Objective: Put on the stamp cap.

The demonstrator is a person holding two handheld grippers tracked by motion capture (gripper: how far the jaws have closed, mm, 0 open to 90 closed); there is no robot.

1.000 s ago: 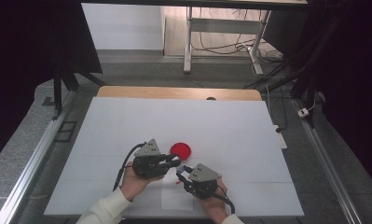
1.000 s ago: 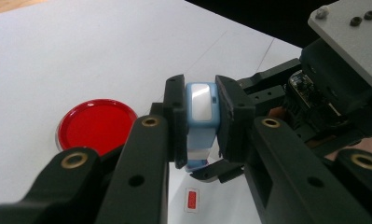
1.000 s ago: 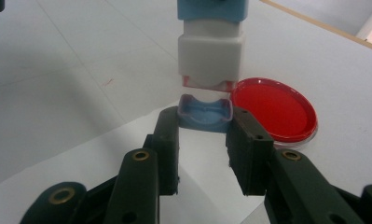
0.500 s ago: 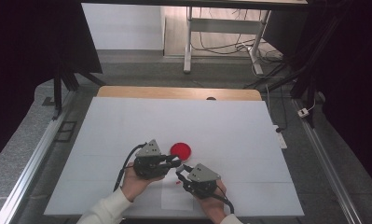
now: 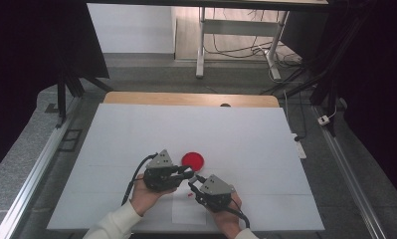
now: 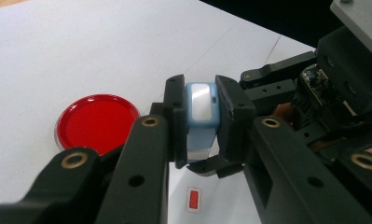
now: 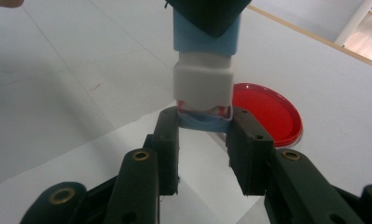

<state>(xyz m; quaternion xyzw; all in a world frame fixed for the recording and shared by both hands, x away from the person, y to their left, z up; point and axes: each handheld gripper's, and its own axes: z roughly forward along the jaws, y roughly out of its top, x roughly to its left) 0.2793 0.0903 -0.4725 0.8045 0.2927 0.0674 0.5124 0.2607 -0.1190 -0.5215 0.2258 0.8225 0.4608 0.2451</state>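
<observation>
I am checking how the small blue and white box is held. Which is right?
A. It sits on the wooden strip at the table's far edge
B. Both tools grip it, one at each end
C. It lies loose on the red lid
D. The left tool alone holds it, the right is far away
B: the left tool clamps the box at its blue end, and the right tool grips its other end, above the table beside the red lid.

We note even bright light on white table (image 5: 236, 134); dark surround; near jaws soft-focus; faint shadows beneath grippers.
</observation>
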